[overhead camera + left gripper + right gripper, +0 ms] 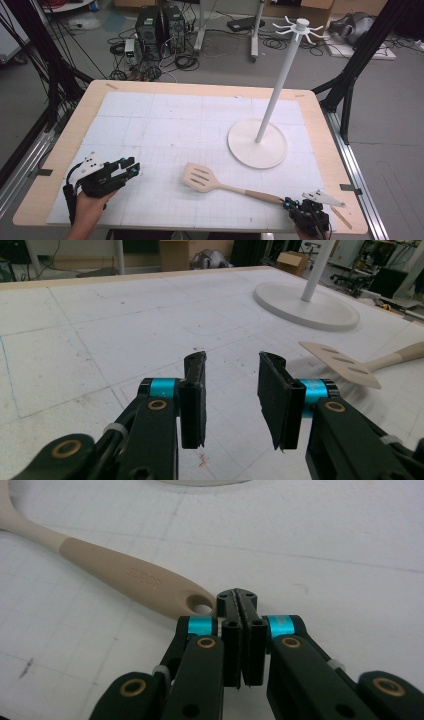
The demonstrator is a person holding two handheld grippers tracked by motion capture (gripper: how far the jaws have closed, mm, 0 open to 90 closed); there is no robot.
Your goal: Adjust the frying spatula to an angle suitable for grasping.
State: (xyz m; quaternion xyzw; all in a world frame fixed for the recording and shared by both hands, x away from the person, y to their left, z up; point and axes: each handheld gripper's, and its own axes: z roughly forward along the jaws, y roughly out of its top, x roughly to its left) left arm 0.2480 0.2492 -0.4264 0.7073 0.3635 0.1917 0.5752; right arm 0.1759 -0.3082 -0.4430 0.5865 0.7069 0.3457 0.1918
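1. My right gripper [239, 605] has its jaws pressed flat together with nothing between them; its tip sits just beside the hanging hole at the end of the spatula [220, 182] handle, touching or nearly so, I cannot tell which.
2. My left gripper [232, 390] stands part open over the bare surface [165, 125], holding nothing, well apart from the spatula's slotted blade.
3. The spatula lies flat near the front of the surface, blade toward the middle, brown handle end pointing at my right hand. The white stand [257, 142] with its ring of hooks [301, 27] rises behind it, base just beyond the blade.
4. Risk 1: with closed jaws against the handle end, any push forward would likely slide or spin the spatula instead of gripping it. I judge I must open first.
5. Risk 2: the handle is rounded and tapered, so a pinch at the very tip could slip off or let the blade droop.
6. Risk 3: if the hole is meant for a hook, a grip covering the hole would block hanging.
7. Risk 4: the stand is tall and slim, so a knock from the swinging blade could rock it.
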